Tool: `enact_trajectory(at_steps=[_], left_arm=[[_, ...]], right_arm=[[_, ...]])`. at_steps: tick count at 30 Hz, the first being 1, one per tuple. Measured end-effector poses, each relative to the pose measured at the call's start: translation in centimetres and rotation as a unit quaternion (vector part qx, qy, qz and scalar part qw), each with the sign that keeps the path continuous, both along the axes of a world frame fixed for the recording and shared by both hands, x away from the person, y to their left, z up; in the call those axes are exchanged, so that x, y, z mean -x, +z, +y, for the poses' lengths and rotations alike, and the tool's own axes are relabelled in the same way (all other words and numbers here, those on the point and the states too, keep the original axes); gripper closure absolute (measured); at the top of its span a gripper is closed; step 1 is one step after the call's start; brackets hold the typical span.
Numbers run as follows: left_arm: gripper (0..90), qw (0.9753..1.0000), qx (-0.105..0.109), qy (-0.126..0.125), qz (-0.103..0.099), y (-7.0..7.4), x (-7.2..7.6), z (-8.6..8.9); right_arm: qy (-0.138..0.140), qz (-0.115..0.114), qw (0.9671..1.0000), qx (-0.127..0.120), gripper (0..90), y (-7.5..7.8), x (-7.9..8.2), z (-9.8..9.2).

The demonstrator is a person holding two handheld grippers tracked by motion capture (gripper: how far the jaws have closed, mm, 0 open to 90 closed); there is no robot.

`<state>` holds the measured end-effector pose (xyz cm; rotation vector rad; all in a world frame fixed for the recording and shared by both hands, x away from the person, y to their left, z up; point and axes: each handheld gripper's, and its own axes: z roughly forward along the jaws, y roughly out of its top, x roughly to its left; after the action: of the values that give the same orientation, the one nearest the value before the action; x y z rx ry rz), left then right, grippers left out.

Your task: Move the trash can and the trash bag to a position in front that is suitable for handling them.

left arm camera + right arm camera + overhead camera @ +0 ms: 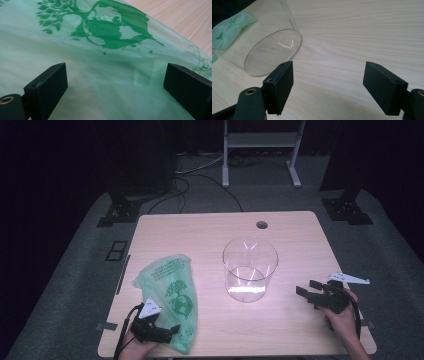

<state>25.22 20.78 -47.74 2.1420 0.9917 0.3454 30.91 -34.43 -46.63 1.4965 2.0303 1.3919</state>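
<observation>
Clearly the green plastic bag (172, 292) lies flat at the lower left of the frame, on the desk (290, 227); the left gripper (113, 82) spreads its jaws wide over it, apparently to pinch it; the right gripper (306, 295) waits released beside the clear glass cylinder (250, 269).

The high view is dim — the room beyond the counter (210, 227) falls into near black, with light pooling brightest near the clear glass cylinder (250, 269), which carries pale glints. Both gripper views are brighter, evenly lit, softly blurred on the near black fingers (279, 86).
</observation>
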Motion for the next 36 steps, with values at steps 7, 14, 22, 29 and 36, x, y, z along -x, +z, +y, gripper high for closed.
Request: enact_trajectory(at_steps=[7, 14, 22, 29, 36], left_arm=[[4.2, 0.9988, -0.05, -0.003, -0.001, -0.1, -1.0, -3.2], [4.2, 0.9974, -0.046, 0.052, 0.017, 0.2, -3.3, -6.5], [4.1, 0.9979, -0.008, 0.057, 0.031, 0.3, -6.9, -9.2], [4.1, 0.9991, 0.018, 0.035, 0.019, 0.5, -7.5, -8.9], [4.1, 0.9994, 0.019, 0.028, -0.01, 1.5, -7.3, -4.9]], right_arm=[[-0.003, -0.004, 1.0, -0.004, 23.8, 0.2, 0.2, -0.3], [0.0, -0.005, 1.0, -0.001, 23.8, 0.2, 0.2, -0.2], [0.002, -0.006, 1.0, 0.0, 23.8, 0.3, 0.3, -0.5], [0.007, -0.004, 1.0, 0.0, 23.9, 0.2, 0.2, -0.5], [0.011, -0.003, 0.9999, 0.006, 23.9, 0.1, 0.2, -0.2]])
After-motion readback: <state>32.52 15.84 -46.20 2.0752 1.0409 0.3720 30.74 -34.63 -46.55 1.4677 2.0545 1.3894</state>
